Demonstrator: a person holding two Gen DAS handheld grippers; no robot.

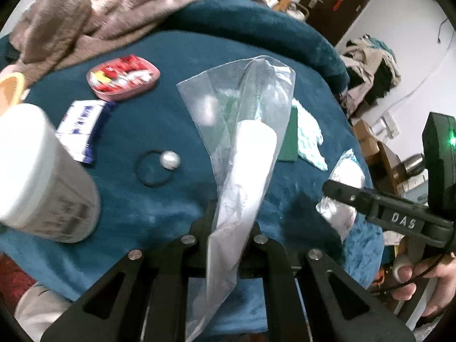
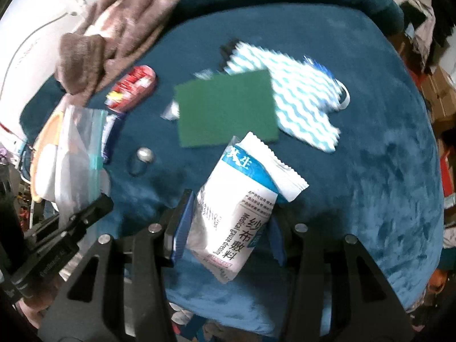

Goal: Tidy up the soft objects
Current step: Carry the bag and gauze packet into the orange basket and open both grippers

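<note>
A bed covered by a teal plush blanket (image 2: 356,156) fills both views. The left tongs (image 1: 228,228) pinch a clear plastic bag (image 1: 242,131) holding a white roll. The right tongs (image 2: 228,222) pinch a white gauze packet (image 2: 236,208) above the blanket. A green pad (image 2: 226,108) and a zigzag cloth (image 2: 307,97) lie nearby; a dark door (image 1: 339,2) stands beyond.

The gauze packet (image 2: 236,216) reads "Medical gauze dressing" beside "纱布敷料" — blue Chinese characters head its top band. "DAS" stands on the right gripper (image 1: 336,189) — its finger arm.
</note>
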